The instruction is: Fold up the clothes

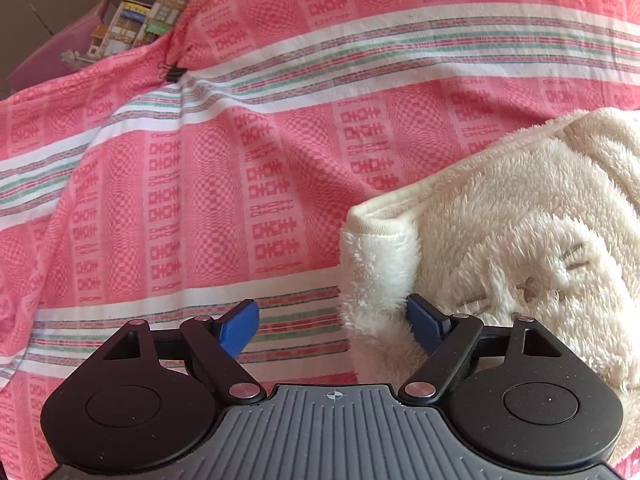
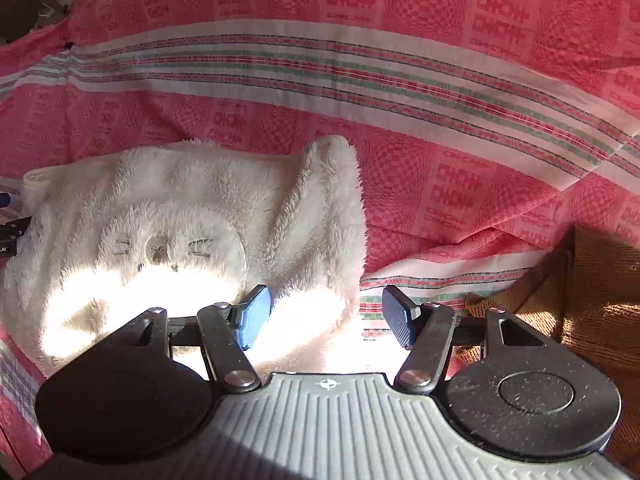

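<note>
On the pink patterned bedspread (image 1: pixel 248 184), the left gripper (image 1: pixel 334 322) and right gripper (image 2: pixel 326 312) both hover with fingers spread at opposite edges of the cream fleece garment (image 2: pixel 192 216), pinching nothing.

Fleece garment (image 1: pixel 520 216): right side cut off by the left wrist view's edge; its near hem is hidden behind the left gripper (image 1: pixel 334 322) body.
Sunlit hem of the garment, right wrist view: washed out by glare, texture unreadable.
Brown knit (image 2: pixel 592 304): cut off at the right edge; kind of garment cannot be told.
Printed boxes (image 1: pixel 136 24): partly hidden behind the bedcover (image 1: pixel 224 184); print too small to read.
Black clip (image 1: pixel 174 74): too small to identify.
</note>
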Demonstrator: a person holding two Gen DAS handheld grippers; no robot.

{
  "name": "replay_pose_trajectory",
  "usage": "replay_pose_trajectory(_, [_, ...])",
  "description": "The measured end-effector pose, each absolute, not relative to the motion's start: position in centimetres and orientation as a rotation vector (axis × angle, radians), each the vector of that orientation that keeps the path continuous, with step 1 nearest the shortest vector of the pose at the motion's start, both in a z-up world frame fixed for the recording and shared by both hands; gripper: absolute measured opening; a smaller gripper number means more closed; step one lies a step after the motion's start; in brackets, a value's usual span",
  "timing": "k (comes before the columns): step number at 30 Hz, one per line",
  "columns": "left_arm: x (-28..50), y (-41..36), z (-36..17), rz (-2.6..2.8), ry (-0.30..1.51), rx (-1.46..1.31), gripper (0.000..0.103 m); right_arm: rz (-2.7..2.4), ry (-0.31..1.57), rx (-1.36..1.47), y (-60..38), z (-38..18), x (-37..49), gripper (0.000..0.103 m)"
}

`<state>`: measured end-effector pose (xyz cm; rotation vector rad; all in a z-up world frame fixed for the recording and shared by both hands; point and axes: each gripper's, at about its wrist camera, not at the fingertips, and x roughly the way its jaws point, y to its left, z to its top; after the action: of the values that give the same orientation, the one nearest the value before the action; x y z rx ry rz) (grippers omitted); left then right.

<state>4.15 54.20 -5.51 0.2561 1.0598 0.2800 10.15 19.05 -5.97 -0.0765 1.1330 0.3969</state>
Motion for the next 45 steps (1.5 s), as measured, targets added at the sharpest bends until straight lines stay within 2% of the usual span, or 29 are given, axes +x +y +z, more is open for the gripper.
replay_pose_trajectory(7, [0.1,55.8,-3.3,0.074,0.948,0.101,0.094,0.430,1.131,-0.035,19.4,-5.1,9.8,0.076])
replay_pose_trajectory(9, [-0.4,56.0,-3.8,0.041,0.944,0.095,0.097,0.428,1.145,-0.032,19.8,-5.9,10.2,0.077])
replay_pose_trajectory(16, [2.2,57.9,-6.8,0.030,0.976,-0.038,0.097,0.424,1.201,0.014,20.5,-9.0,12.0,0.080])
replay_pose_trajectory(19, [3.2,58.0,-7.7,0.002,0.986,-0.069,0.098,0.443,1.212,0.030,20.2,-9.8,12.7,0.087])
replay_pose_trajectory(21, [3.8,57.9,-8.5,-0.008,0.999,-0.068,0.103,0.461,1.220,0.053,19.8,-10.3,13.1,0.088])
replay_pose_trajectory(29, [5.4,58.9,-10.4,-0.072,1.049,-0.164,0.103,0.513,1.222,0.156,18.9,-12.0,13.7,0.091])
replay_pose_trajectory(45, [6.1,58.0,-11.1,-0.120,1.049,-0.094,0.102,0.516,1.174,0.106,19.6,-12.3,13.1,0.096])
